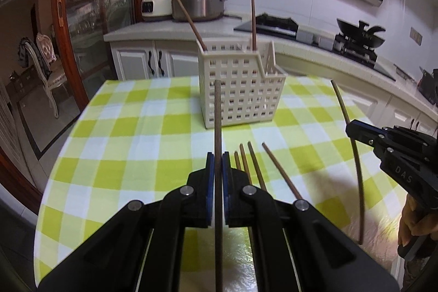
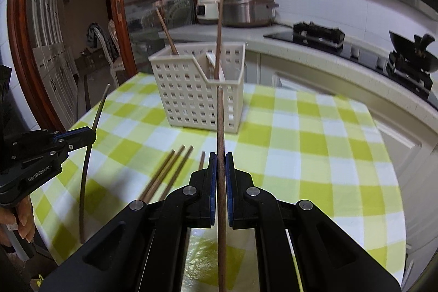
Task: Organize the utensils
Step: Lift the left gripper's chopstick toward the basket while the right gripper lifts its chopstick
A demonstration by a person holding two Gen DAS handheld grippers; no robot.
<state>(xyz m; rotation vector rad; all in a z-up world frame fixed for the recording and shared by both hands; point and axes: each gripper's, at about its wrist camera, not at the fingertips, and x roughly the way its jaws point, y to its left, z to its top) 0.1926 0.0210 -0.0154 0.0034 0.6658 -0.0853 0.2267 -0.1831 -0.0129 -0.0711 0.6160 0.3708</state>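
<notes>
Kitchen table (image 1: 82,127): 2 chopsticks stood in caddy (image 1: 241,100), 4 lay loose; I had L gripper (image 1: 218,163) & R gripper (image 2: 221,163) each clamped on 1.

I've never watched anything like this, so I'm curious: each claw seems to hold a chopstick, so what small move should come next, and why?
Probably carry one held chopstick forward and up over the white basket, then lower it in. Both the left gripper and right gripper are shut on sticks, two chopsticks already stand in the basket, and more loose chopsticks lie on the checked tablecloth.
</notes>
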